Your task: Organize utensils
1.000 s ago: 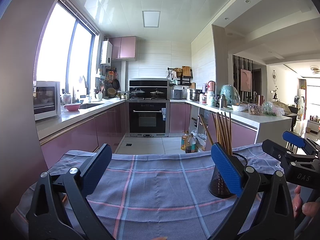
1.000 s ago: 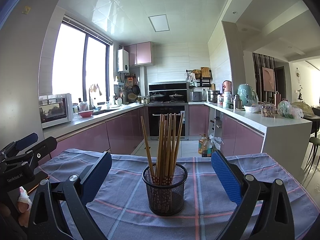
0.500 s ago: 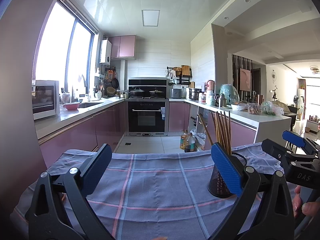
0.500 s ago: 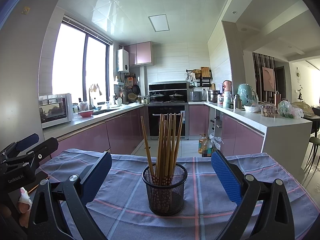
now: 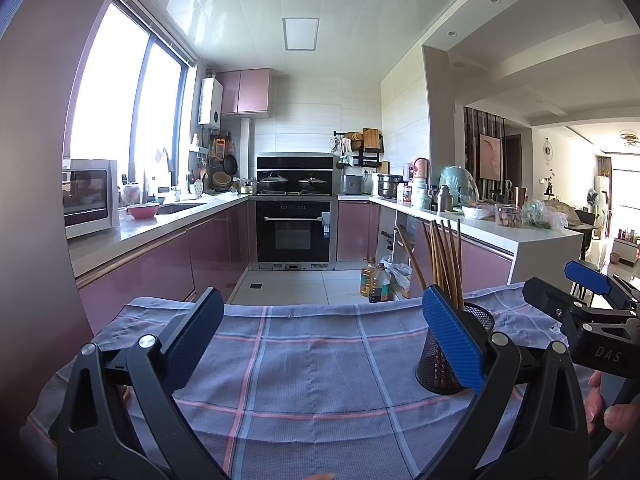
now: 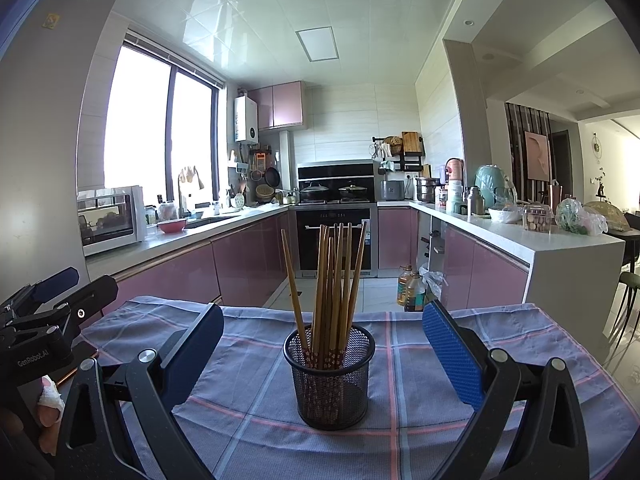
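My right gripper [image 6: 323, 344] and left gripper [image 5: 323, 340] gape empty; chopsticks [image 6: 330, 284] stand in the mesh cup [image 6: 330, 380] between my right fingers.

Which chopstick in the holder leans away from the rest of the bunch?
The leftmost chopstick in the right wrist view. It slants out to the left, its top apart from the others, while the rest stand bunched near upright in the mesh holder.

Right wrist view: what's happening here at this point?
A person holds two grippers over a plaid cloth. The right gripper is open and lined up on a mesh holder full of chopsticks, without touching it. The left gripper is open too, over bare cloth, with the holder off to its right. Nothing is gripped.
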The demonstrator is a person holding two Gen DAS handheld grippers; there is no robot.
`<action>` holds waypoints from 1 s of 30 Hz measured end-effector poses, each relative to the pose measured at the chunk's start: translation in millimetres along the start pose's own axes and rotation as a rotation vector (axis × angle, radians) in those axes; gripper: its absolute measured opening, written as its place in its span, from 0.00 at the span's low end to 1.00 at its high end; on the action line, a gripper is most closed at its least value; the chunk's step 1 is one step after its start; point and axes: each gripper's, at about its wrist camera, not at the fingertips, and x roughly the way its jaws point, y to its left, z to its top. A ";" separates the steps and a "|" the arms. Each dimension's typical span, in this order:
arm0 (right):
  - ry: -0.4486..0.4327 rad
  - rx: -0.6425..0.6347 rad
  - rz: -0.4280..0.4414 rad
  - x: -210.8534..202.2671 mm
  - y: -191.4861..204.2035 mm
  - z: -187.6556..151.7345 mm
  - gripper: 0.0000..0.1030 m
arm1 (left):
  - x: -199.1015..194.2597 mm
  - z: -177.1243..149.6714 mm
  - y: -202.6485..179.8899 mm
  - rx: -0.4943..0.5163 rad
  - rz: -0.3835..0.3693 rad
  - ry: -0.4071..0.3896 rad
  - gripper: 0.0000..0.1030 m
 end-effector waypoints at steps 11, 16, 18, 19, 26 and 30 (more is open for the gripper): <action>0.001 0.001 0.000 -0.4 0.3 -0.5 0.94 | -1.3 -2.1 -0.7 0.000 -0.001 0.005 0.95; -0.001 0.002 0.000 -0.6 0.2 -1.2 0.94 | -1.1 -2.2 0.1 -0.002 -0.003 0.007 0.95; 0.000 0.000 -0.003 -0.6 0.4 -1.3 0.94 | -0.2 -1.8 0.1 0.001 -0.001 0.008 0.95; 0.001 0.001 -0.002 -0.6 0.4 -1.5 0.94 | -0.9 -1.9 0.3 0.000 -0.002 0.008 0.95; 0.002 0.001 -0.001 -0.2 0.9 -1.5 0.94 | 1.7 -2.9 2.2 -0.001 -0.002 0.010 0.95; 0.002 0.001 -0.001 -0.2 0.8 -1.6 0.94 | 0.7 -3.2 2.1 0.000 -0.003 0.010 0.95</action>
